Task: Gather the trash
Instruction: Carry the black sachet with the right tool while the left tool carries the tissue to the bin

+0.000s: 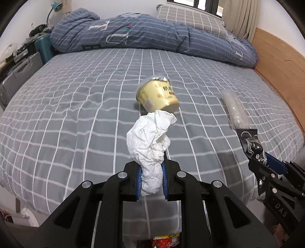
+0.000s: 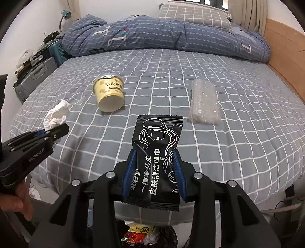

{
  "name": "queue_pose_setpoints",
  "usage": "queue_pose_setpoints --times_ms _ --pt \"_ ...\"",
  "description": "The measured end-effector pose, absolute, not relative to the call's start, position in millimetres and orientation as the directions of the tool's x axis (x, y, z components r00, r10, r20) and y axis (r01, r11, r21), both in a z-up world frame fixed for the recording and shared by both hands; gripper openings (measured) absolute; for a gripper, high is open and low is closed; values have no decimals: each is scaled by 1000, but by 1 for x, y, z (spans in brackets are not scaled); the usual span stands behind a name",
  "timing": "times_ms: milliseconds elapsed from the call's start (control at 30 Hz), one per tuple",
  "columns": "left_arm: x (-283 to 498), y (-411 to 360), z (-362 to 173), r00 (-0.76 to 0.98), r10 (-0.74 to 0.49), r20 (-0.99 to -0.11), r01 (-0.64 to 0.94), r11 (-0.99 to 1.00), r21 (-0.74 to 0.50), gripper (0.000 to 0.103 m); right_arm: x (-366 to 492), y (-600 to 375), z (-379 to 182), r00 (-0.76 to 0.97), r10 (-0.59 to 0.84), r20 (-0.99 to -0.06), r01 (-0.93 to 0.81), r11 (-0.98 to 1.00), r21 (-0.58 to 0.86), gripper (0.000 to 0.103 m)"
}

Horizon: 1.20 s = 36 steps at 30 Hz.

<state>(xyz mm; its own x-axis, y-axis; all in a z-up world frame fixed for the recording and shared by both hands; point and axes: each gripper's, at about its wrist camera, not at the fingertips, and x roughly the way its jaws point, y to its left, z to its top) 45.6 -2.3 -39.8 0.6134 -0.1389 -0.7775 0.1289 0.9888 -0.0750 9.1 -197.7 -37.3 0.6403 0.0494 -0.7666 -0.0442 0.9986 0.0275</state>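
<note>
The left gripper (image 1: pixel 152 177) is clamped tight on a crumpled white tissue (image 1: pixel 150 145), its 2 blue pads pressed into the lower part of the wad while the rest stands up above the fingertips, clear of the bed (image 1: pixel 76 95). The right gripper (image 2: pixel 154 171) is closed on a black wet-wipe packet (image 2: pixel 157 152) printed with a white line drawing and white lettering; the blue pads grip it on both long sides, so the jaws stand only as wide as the packet, and its top half pokes out past the fingertips above the sheet. In the right wrist view the left gripper shows at the left edge with the tissue in its tip, a hand (image 2: pixel 17 206) around its handle. 2 more pieces of rubbish lie on the grey, white-checked sheet: a yellow paper cup (image 2: pixel 109 93) tipped on its side with its bottom toward the camera, near the middle of the bed, and a clear bubble-wrap piece (image 2: pixel 204 101) lying flat well to the right of it. A blue striped quilt (image 2: pixel 162 36) is bunched along the far side of the bed, with a checked pillow (image 2: pixel 194 15) behind it. Below the near edge of the mattress, between the gripper arms, some red and yellow wrappers (image 2: pixel 137 234) show (whatever holds them is too dark to make out).
</note>
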Motion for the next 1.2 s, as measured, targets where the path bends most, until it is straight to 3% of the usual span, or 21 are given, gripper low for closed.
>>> queue_pose_setpoints --times_ms 1200 --pt "-67 -9 -60 563 -162 -811 122 986 -112 16 -77 -189 -35 643 86 -761 -96 995 31 37"
